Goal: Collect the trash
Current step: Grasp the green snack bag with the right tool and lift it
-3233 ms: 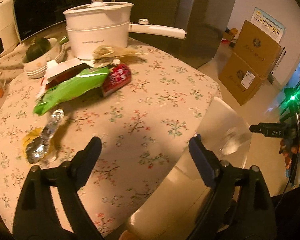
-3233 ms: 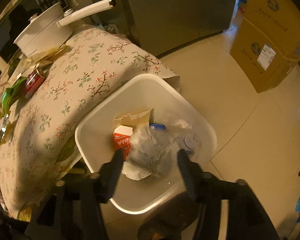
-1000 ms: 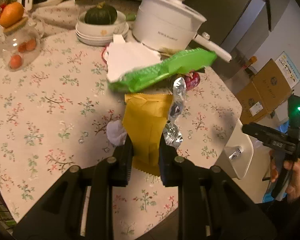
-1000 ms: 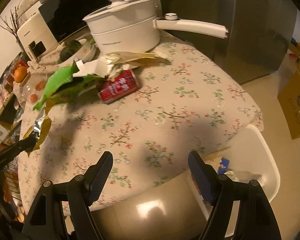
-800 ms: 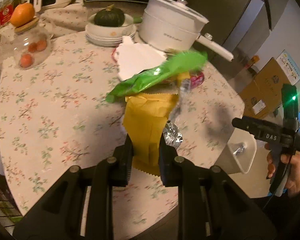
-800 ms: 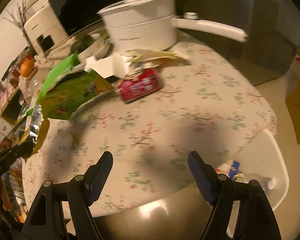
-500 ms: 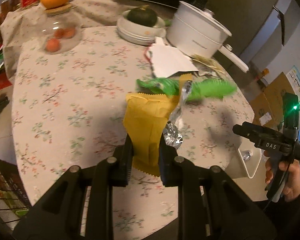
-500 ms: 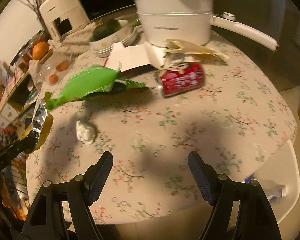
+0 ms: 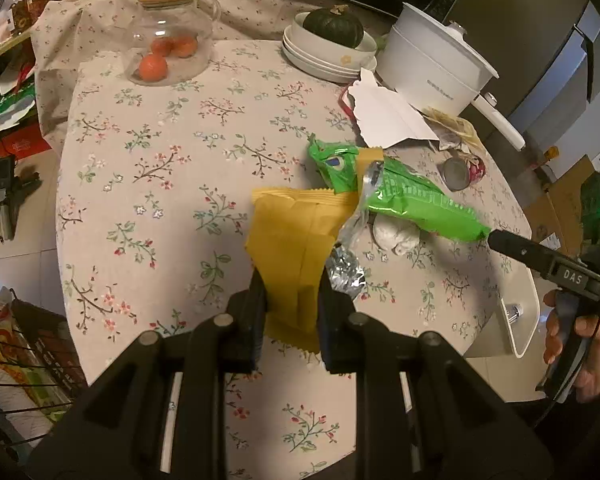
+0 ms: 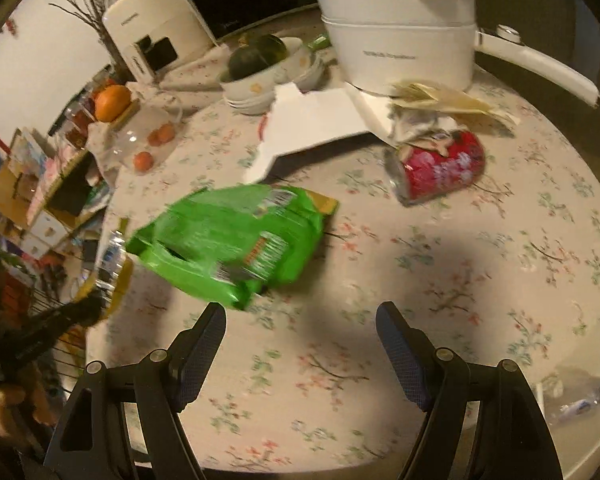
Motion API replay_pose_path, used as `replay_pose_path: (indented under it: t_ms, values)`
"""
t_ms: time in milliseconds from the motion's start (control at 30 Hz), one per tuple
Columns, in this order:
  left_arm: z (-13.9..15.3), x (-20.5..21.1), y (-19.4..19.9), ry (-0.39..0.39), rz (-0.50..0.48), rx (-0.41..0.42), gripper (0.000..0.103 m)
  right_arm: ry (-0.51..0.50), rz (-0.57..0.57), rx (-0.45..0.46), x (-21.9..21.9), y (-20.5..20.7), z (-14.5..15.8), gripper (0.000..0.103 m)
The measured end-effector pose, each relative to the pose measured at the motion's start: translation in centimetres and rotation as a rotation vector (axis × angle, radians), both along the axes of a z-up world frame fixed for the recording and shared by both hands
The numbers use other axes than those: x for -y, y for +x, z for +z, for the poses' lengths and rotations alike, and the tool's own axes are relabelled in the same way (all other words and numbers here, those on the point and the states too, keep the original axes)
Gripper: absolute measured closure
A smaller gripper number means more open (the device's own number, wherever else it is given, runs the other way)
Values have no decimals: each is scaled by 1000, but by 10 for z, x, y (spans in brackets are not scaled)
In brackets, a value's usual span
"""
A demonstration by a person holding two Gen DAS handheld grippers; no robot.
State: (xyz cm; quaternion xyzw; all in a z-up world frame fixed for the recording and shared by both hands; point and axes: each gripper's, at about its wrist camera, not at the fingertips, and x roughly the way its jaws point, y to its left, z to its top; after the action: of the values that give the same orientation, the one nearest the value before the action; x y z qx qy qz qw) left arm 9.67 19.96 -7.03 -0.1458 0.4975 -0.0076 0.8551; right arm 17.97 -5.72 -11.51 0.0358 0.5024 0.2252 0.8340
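My left gripper [image 9: 290,296] is shut on a yellow foil-lined wrapper [image 9: 296,240] and holds it above the floral table [image 9: 160,184]. A green snack bag [image 9: 400,196] lies on the table beyond it; in the right wrist view the green bag [image 10: 236,240] sits just ahead of my open, empty right gripper [image 10: 300,336]. A red can [image 10: 440,168] lies on its side to the right, next to crumpled paper [image 10: 432,108] and a white torn card [image 10: 312,124]. A white tissue ball [image 9: 392,236] lies by the green bag. The white trash bin [image 9: 520,320] stands beside the table's right edge.
A white electric pot [image 10: 400,28] with a long handle stands at the back. Stacked bowls hold a dark squash [image 9: 332,28]. A glass jar [image 9: 168,48] with oranges stands at the far left. Cardboard boxes [image 9: 564,208] sit on the floor.
My left gripper took hold of the yellow wrapper and lifted it back from the table. My right gripper swung from over the bin to over the table, close to the green bag.
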Motion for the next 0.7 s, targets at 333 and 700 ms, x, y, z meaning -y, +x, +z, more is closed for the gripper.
replay_pose_path:
  t_ms: [333,700]
  values:
    - [4,2,-1,-15,-8,26,79,-154,237,167,-61,-21,9,24]
    - [13,3,-2,-27,-2,59,79,-319,402,285,-100,-19,-7,74]
